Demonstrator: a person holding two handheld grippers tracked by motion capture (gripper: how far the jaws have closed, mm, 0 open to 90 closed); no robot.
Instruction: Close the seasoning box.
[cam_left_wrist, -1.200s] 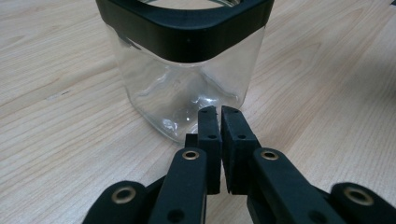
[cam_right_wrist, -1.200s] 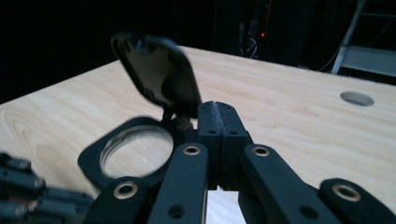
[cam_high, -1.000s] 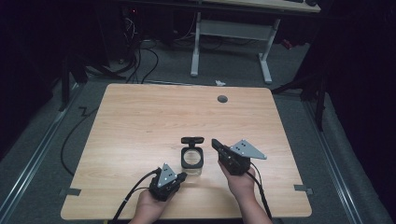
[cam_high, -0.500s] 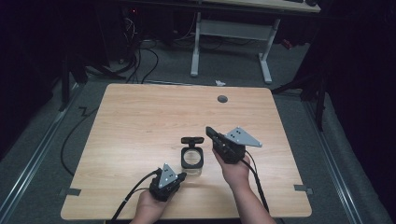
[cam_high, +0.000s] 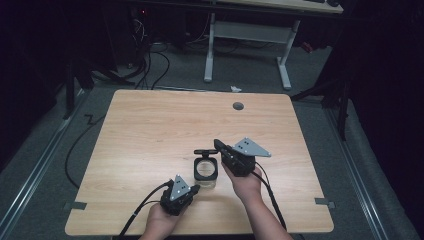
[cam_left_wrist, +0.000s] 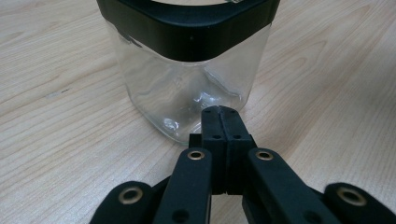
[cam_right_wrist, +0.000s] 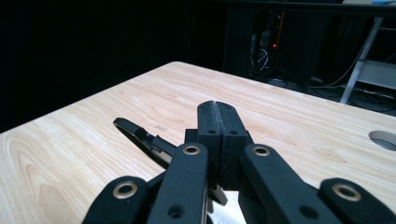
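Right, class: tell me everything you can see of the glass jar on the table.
The glass jar is clear, squarish with rounded corners and a black collar around its open mouth. It stands upright on the wooden table, near the front edge, and looks empty. A black lid or clasp piece sits at its far rim. The left gripper, jaws shut, points at its base from close by; whether they touch is unclear. The right gripper, also shut, hovers beside it.

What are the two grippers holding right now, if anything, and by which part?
Nothing. The left gripper is shut and empty just short of the clear square glass jar with a black rim. The right gripper is shut and empty above the wooden table.
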